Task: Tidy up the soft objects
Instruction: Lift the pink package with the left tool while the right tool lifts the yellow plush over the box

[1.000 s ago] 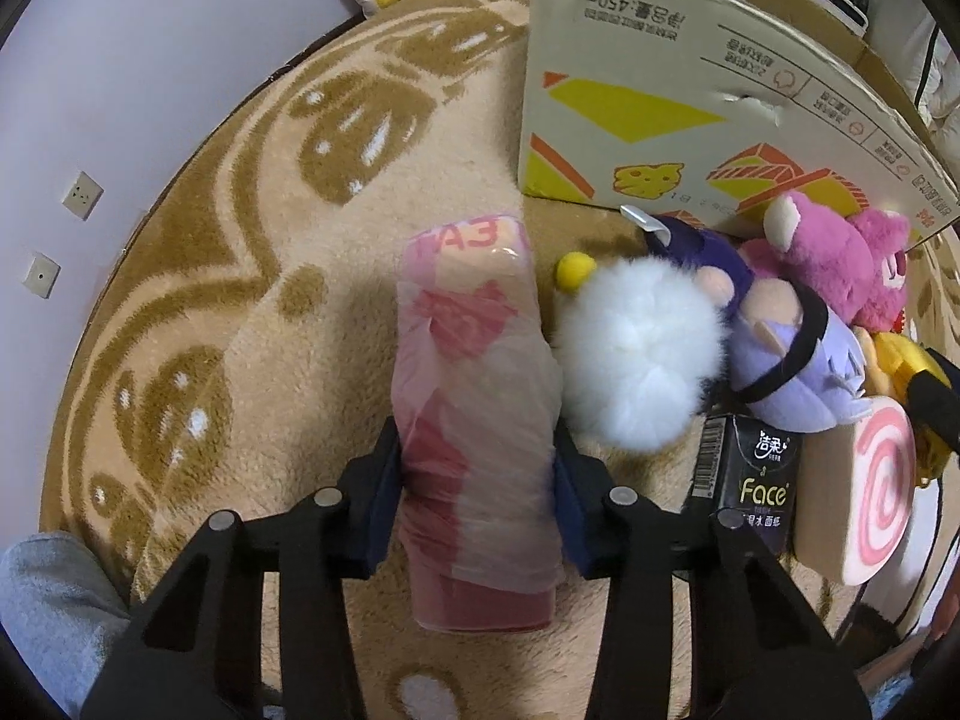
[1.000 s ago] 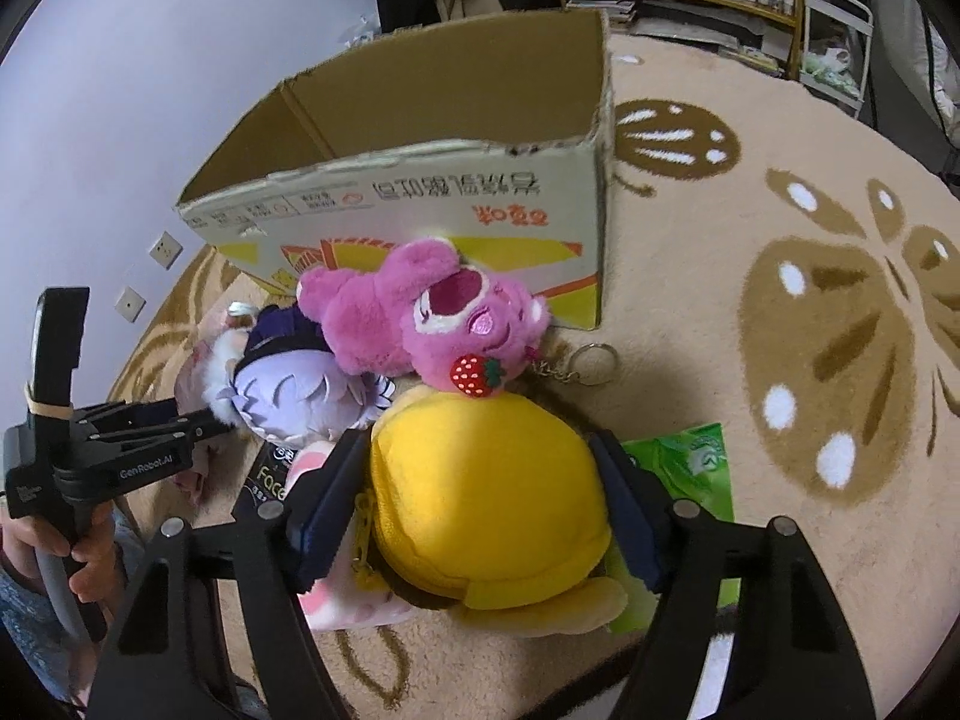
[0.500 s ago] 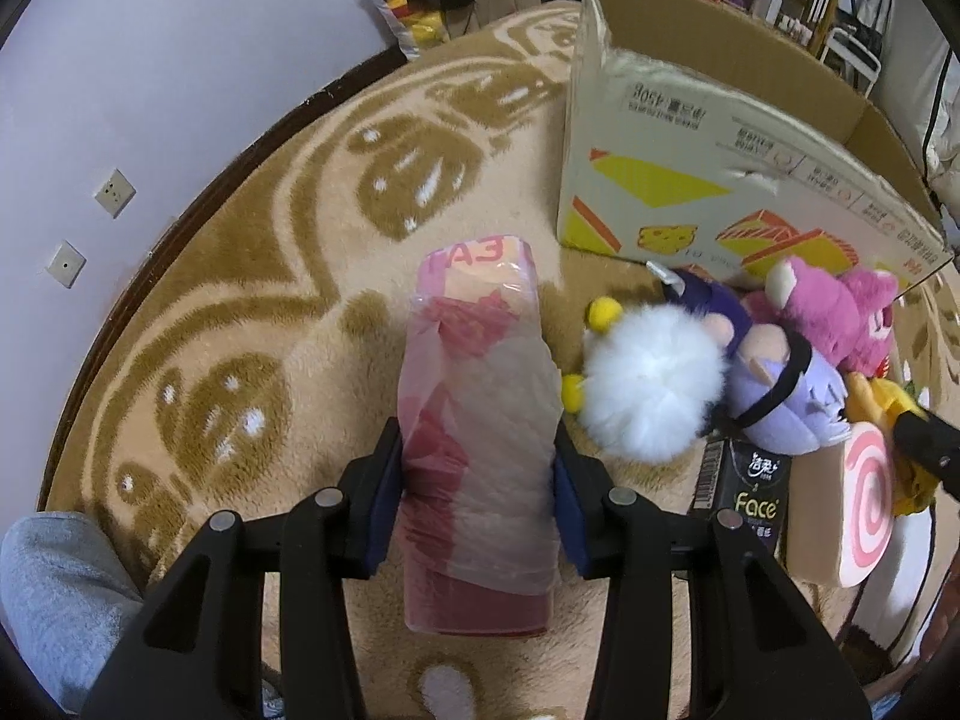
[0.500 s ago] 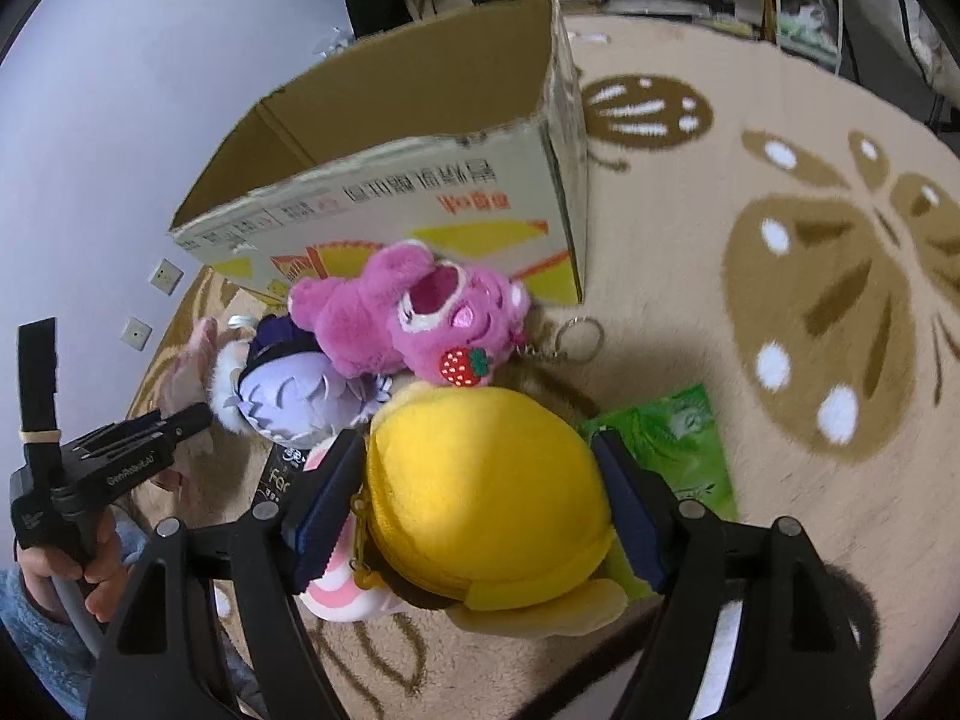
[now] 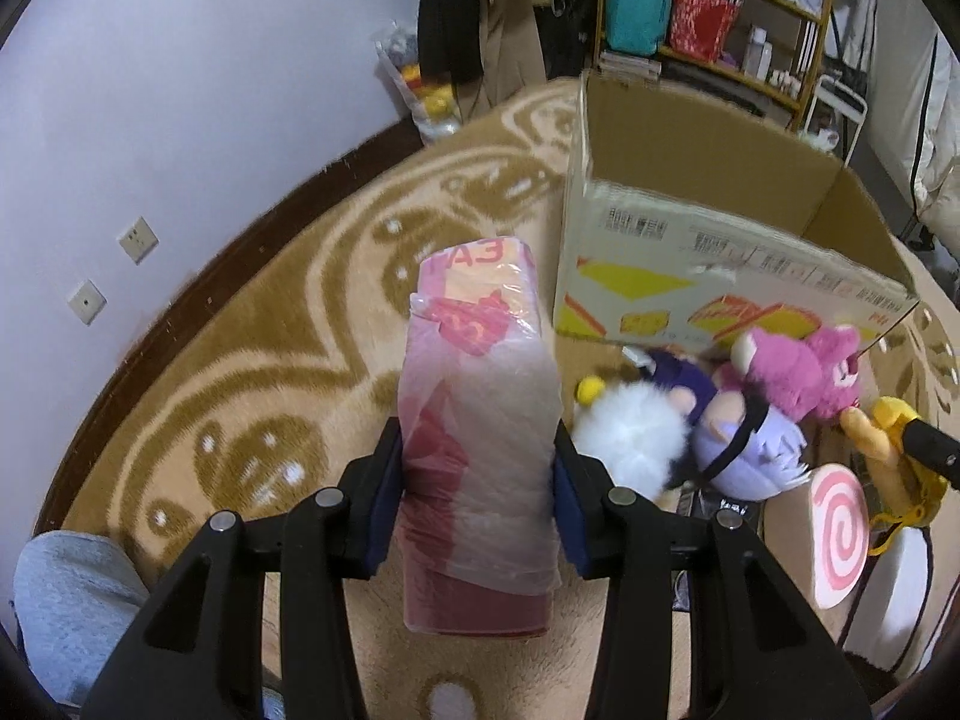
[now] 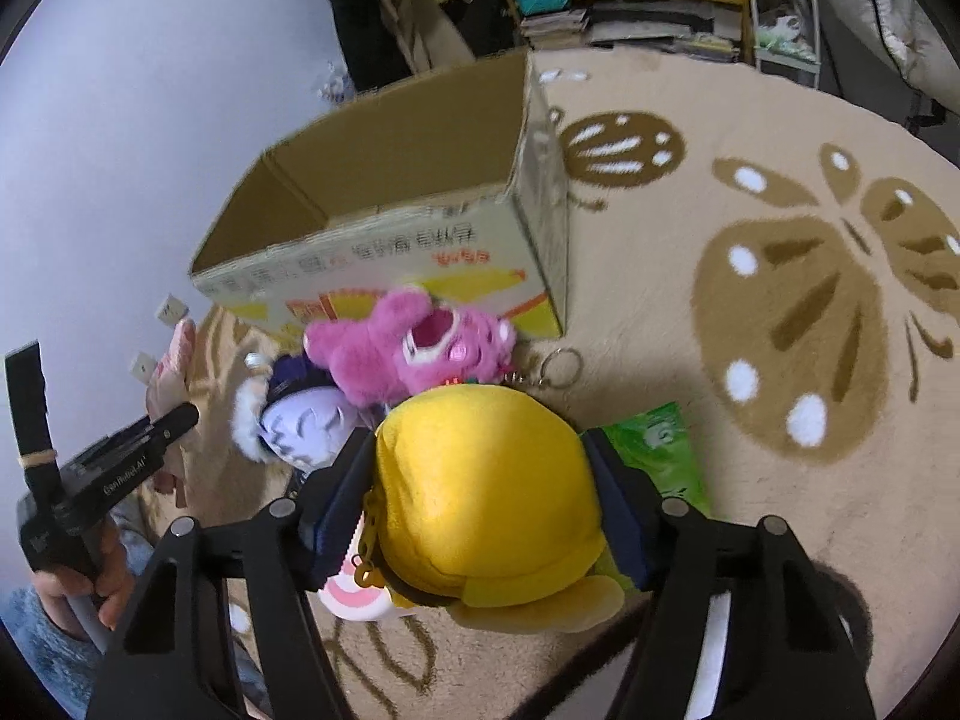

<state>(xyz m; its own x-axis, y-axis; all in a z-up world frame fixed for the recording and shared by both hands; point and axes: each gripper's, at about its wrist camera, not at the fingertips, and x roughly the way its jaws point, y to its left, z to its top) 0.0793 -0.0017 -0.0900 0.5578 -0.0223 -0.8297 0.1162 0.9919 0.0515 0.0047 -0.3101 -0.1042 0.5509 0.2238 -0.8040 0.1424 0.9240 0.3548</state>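
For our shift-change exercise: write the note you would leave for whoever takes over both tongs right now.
Left tongs: shut on the pink plastic-wrapped pack, held above the rug.
Right tongs: jaws just closing, clamped on the yellow plush.
Cardboard box: open, nothing visible inside.
Left on the rug: pink plush, purple plush, white fluffy toy, swirl cushion, green packet.

The left gripper (image 5: 477, 468) has lifted the pink pack (image 5: 477, 450) higher above the carpet (image 5: 240, 360). The right gripper (image 6: 480, 498) has just narrowed its fingers on the yellow plush (image 6: 486, 492), raising it slightly.
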